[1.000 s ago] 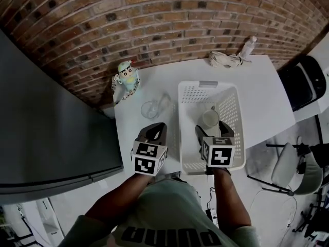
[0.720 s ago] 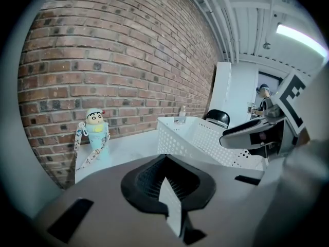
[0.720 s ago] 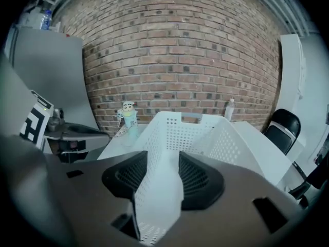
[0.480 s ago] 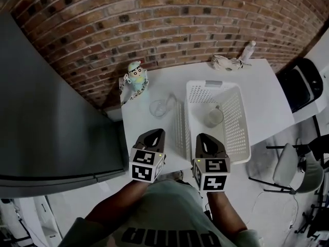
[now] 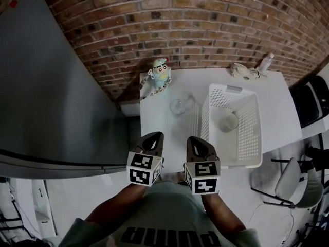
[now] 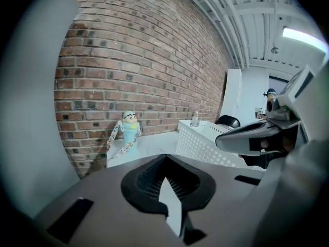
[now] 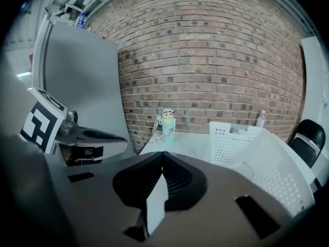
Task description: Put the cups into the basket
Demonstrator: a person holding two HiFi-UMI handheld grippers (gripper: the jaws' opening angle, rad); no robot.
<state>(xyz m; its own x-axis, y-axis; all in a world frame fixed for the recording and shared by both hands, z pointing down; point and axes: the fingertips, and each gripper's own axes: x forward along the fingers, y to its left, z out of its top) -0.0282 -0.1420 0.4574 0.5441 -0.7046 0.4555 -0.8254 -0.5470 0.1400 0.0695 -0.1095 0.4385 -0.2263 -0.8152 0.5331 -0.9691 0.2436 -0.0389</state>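
Our right gripper had just closed, empty; our left gripper was shut too. One cup sat in the basket. The glass cup beside it looked light, slippery and fragile, so we'd pinch its rim.

White perforated basket, white table, red-brown brick wall; cup outside seemingly clear.

The only wording that can be read is on the person's shirt: large dark letters across the chest, upside down in the head view and cut by the bottom edge, spelling "puma". The left gripper and right gripper each carry a cube, the left cube and right cube, printed with black-and-white square marker patterns.
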